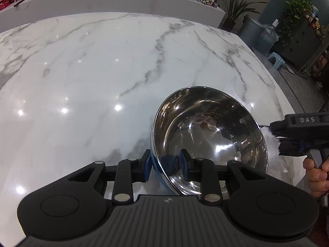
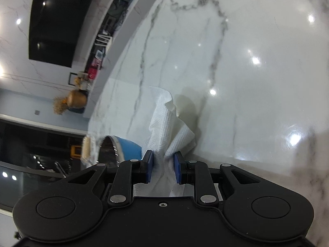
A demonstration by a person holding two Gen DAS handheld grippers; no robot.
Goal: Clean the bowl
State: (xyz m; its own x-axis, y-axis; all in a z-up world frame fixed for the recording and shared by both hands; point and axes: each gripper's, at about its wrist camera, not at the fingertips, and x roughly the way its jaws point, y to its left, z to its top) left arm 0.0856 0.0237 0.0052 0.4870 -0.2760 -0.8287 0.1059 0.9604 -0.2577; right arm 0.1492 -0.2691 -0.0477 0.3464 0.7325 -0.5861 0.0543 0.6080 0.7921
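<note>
- Bowl position: the bowl [image 1: 209, 142] stands tilted on its edge on the marble bench [image 1: 92, 72], with its steel interior facing the left wrist camera and its blue outer wall toward the bench.
- Left gripper [image 1: 165, 167]: the fingers are clamped on the near rim of the bowl, one pad on the blue outside and one pad inside.
- Right gripper [image 2: 163, 168]: the fingers are pinched together on a crumpled white paper towel [image 2: 166, 121], which projects forward past the pads. This gripper is just beside the right rim of the bowl, outside it.
- Risk, rim slip: the grip is narrow and on smooth steel. Wiping pressure against the far wall can probably lever the bowl out of the pads or rotate it about them.
- Risk, bowl drop: if the rim slips, the bowl can fall flat and slide on the polished bench.
- Risk, towel loss: only the bunched base is gripped. Drag on the steel can pull the towel free or tear it.
- Risk, hard contact: if the towel folds back, the bare pads can strike the steel.
- Risk, incomplete wipe: a brown speck [image 1: 204, 125] shows near the bowl centre; whether it is residue or a reflection cannot be determined.
</note>
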